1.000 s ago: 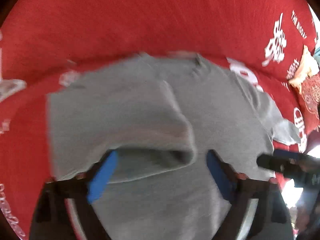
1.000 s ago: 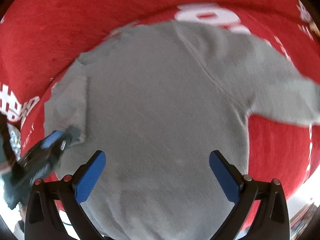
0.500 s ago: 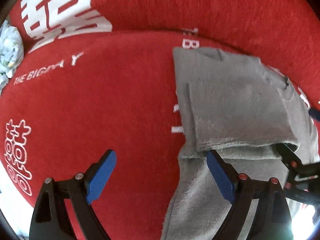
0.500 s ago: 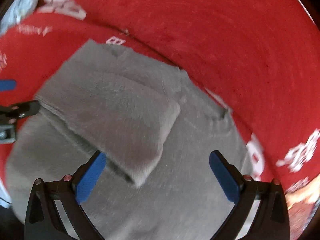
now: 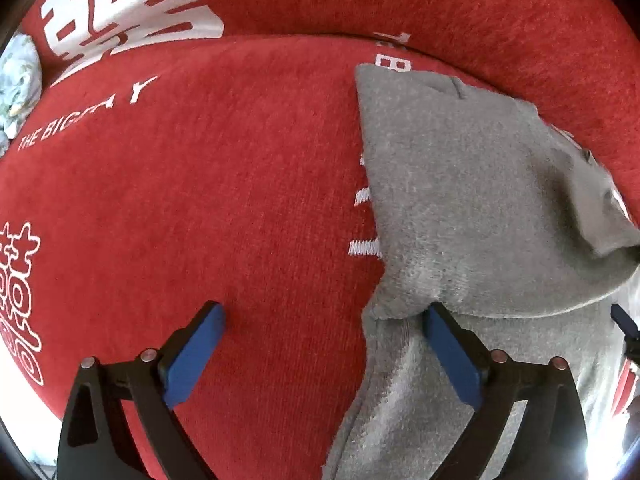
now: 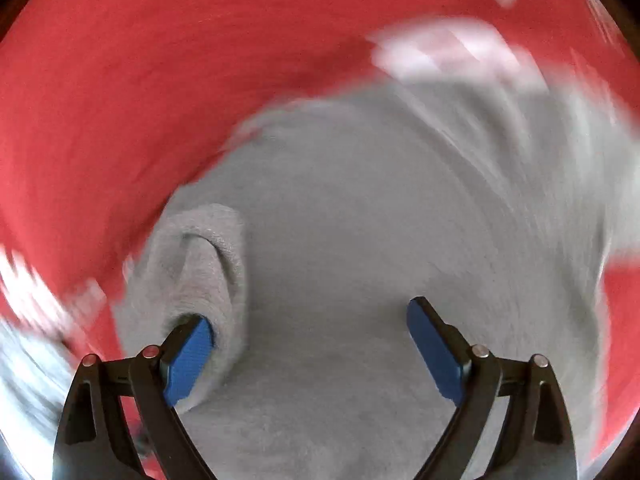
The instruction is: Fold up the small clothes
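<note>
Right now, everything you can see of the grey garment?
Grey fleecy knit top, soft and matte, lies partly folded on the red printed cloth: one flap is doubled over the body, its fold edge at the left gripper's right finger. In the blurred right-wrist view a ribbed cuff curls over one finger.

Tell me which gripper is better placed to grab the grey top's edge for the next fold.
Left, probably: the left gripper straddles the grey top's folded edge, jaws opening. The right gripper's view is blurred, jaws closing over mid-fabric.

Both wrist views look steeply down, close over the red cloth (image 5: 240, 200), sharing the grey garment (image 6: 360, 260).
</note>
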